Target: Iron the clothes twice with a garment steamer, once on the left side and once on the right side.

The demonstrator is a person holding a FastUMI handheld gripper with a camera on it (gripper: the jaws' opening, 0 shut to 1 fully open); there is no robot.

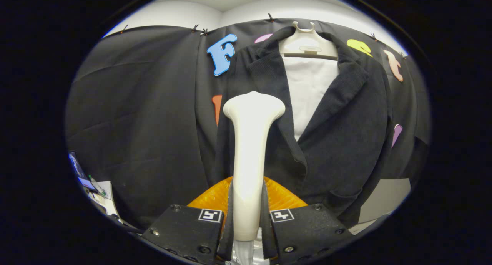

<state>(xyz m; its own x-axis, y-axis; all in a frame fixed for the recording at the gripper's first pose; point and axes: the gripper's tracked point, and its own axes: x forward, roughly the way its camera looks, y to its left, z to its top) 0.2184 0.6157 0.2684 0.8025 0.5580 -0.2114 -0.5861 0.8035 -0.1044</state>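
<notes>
In the gripper view, your jaws (248, 215) are clamped on the steamer's (250, 157) handle, one on each side. Its head stands upright beyond them, against the jacket's (346, 142) left front (on a hanger (307, 42)).

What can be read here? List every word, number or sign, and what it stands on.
No text is legible.
Hanger: small raised mark, too small to read.
Hand-held gripper, shut on the garment steamer: two square coded markers, patterns, no words.
Screen far left of the fingers: blurred.
</notes>
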